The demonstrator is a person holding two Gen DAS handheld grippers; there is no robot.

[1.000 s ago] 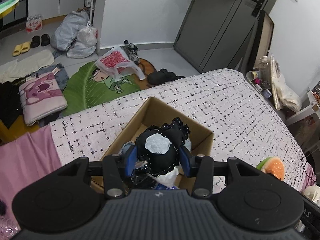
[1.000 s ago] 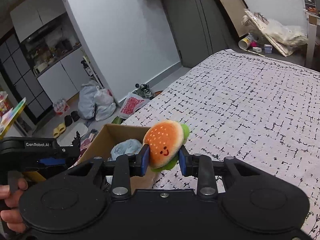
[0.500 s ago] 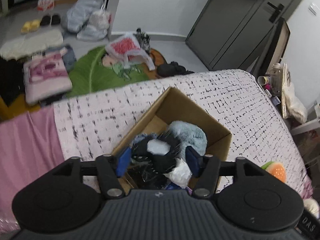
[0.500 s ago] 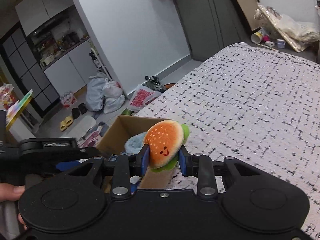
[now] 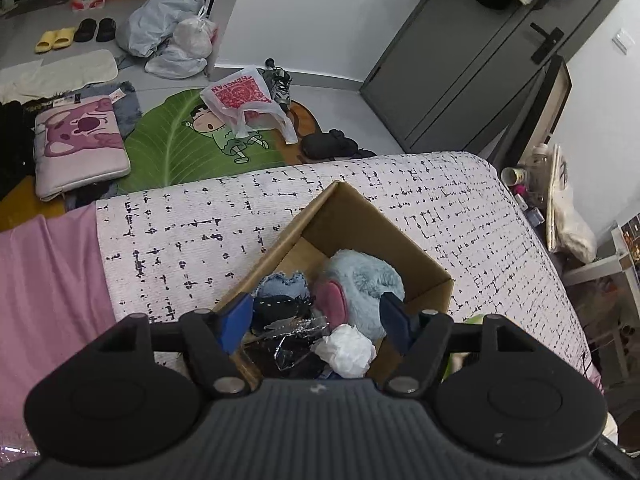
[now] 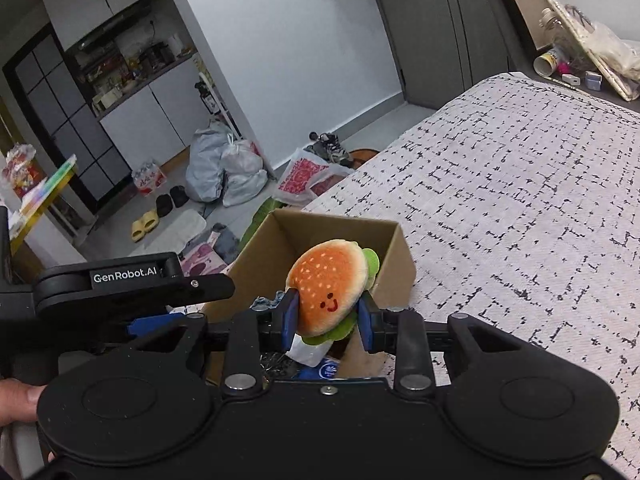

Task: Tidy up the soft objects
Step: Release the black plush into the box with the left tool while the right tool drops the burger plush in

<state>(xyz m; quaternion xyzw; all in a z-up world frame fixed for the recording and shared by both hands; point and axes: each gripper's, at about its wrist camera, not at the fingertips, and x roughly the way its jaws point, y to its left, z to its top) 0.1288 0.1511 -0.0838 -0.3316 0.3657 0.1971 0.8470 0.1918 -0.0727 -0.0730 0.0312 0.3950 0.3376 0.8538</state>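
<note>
A brown cardboard box (image 5: 362,224) sits open on the bed (image 5: 200,224), which has a white cover with little black marks. Inside the box lies a fluffy light blue toy (image 5: 368,280) with a pink patch. Next to it is a small blue denim thing (image 5: 280,284). A black toy with white stitches (image 5: 280,308) lies in front of that one. Nearer the camera are a crumpled white wad (image 5: 348,350) and some shiny clear plastic (image 5: 292,344).

The left tool (image 5: 316,322) hangs over the box. Its jaws have just been opening and now stand spread apart, and they pinch nothing. The black toy lies below them in the box.

The right tool (image 6: 326,318) is squeezing a burger toy (image 6: 328,288) with a little smile. The burger is up in the air over the near side of the box.
</note>
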